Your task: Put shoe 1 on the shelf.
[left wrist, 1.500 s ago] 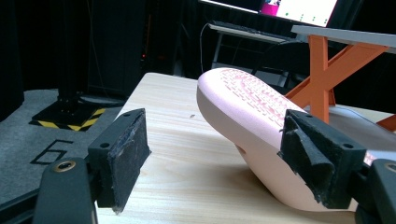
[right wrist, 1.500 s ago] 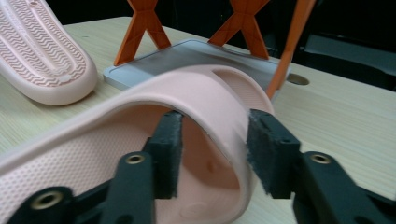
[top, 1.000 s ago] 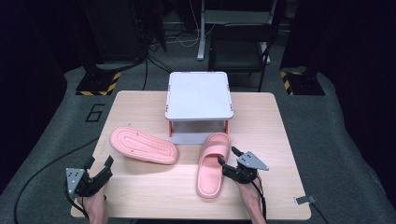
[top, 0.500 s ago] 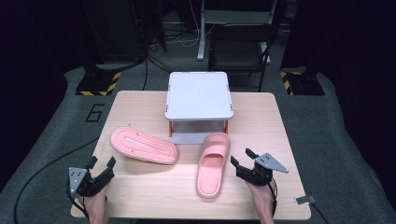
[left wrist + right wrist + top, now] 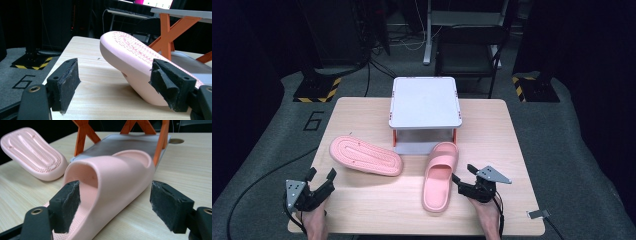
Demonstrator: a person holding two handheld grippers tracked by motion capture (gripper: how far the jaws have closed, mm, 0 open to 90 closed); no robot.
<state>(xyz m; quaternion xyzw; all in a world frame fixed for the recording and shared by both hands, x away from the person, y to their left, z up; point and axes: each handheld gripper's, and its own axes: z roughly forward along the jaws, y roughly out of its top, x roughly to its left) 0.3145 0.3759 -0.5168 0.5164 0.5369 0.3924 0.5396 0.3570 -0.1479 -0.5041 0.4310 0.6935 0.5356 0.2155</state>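
Note:
Two pink slippers lie on the wooden table [image 5: 492, 130]. One slipper [image 5: 366, 155] is sole up, left of centre, and rises tilted in the left gripper view [image 5: 135, 55]. The other slipper [image 5: 440, 175] is upright, with its toe under the small rack [image 5: 425, 102]. My left gripper [image 5: 322, 173] is open near the table's front left corner, a short way from the sole-up slipper, which looms beyond my open jaws [image 5: 113, 87]. My right gripper [image 5: 463, 173] is open at the upright slipper's right side. Its strap [image 5: 112, 172] lies between the pads [image 5: 67, 205], unclamped.
The rack has a white top, orange legs [image 5: 82, 135] and a grey base shelf [image 5: 130, 143]. A small metal piece [image 5: 537, 214] lies at the table's front right corner. A cable hole [image 5: 176, 141] is in the tabletop. A chair [image 5: 467, 55] stands behind the table.
My right gripper pulled away to the right half a second ago and has come back left to the upright slipper. The left gripper has barely moved.

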